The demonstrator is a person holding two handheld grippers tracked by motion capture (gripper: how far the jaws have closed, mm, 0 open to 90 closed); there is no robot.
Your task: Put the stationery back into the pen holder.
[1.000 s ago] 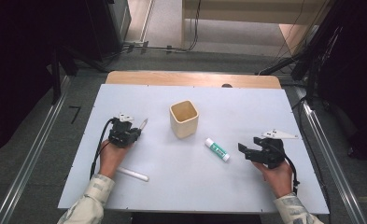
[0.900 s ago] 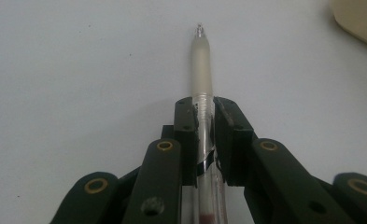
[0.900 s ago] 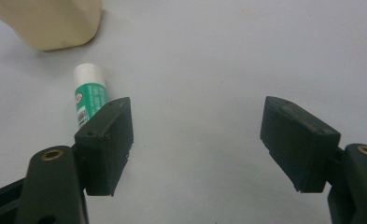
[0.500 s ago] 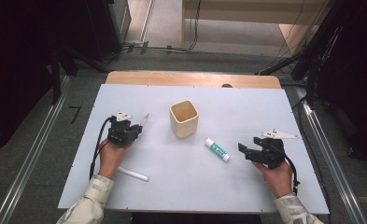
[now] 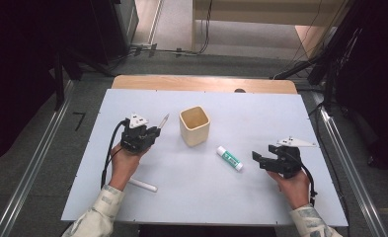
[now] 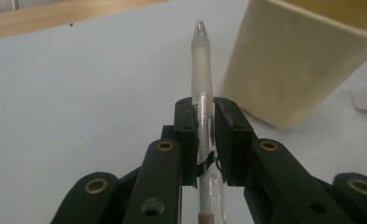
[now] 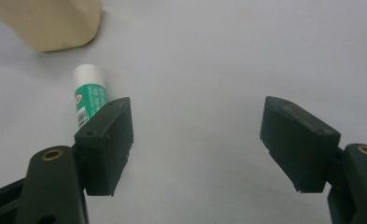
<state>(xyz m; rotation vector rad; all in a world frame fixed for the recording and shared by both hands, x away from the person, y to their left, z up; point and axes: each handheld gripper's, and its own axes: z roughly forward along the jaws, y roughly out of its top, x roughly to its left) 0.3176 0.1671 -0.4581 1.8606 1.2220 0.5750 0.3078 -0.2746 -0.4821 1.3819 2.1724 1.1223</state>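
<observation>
A pen point(image 6: 202, 88) is clamped between the fingers of the left gripper point(image 5: 149, 134), gripped near its middle with the frosted cap end pointing forward and away from the hand. It is held just left of the cream square cup point(image 5: 195, 125), which stands upright near the middle of the tabletop point(image 5: 260, 108). The step in hand is judged to be dropping the pen into that cup. For this to go well, the pen should be lifted above the rim, tipped toward vertical and centred over the opening before the grip is released; the cup wall should not be nudged, since a light cup may slide or tip.

The fingers of the right gripper point(image 5: 257, 159) are spread wide apart and hold nothing. A green-and-white glue stick point(image 7: 89, 95) lies flat on the tabletop just ahead of its left finger, between that gripper and the cup. A second white pen-like stick point(image 5: 142, 185) lies near the left forearm.
</observation>
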